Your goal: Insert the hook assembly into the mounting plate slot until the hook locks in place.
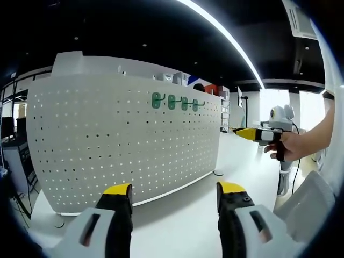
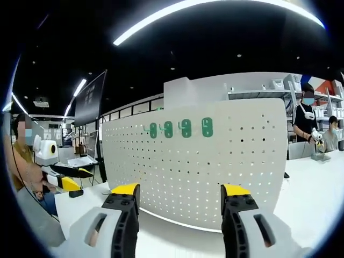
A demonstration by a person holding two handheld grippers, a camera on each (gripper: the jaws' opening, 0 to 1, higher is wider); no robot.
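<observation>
Four green hooks [image 1: 177, 101] are seen mounted in a row near the upper edge of the white perforated mounting plate [image 1: 107, 140], toward its right portion in the left gripper view. In the right gripper view the same four green hooks [image 2: 180, 129] are located along the top of the mounting plate [image 2: 226, 166], roughly at its centre. Each hook is seated against the plate face; whether each is fully locked cannot be told at this size. The plate stands upright on a white table [image 1: 183, 220], its lower edge resting on the tabletop.

The left gripper [image 1: 174, 196] is held in front of the plate, well apart from it, with its yellow-tipped jaws spread wide and nothing between them. The right gripper [image 2: 180, 199] is likewise held before the plate with its jaws spread wide and nothing held.

In the left gripper view, the right gripper is seen from the side at the right edge, gripped by a hand [image 1: 290, 146]; its yellow tips point toward the plate's right end. In the right gripper view, the left gripper [image 2: 67, 181] is visible at the far left, above the table [image 2: 317, 188].

Behind the plate, shelving [image 2: 269, 94] and two other people [image 2: 307, 115] are visible. A long ceiling light strip [image 1: 226, 37] runs overhead.
</observation>
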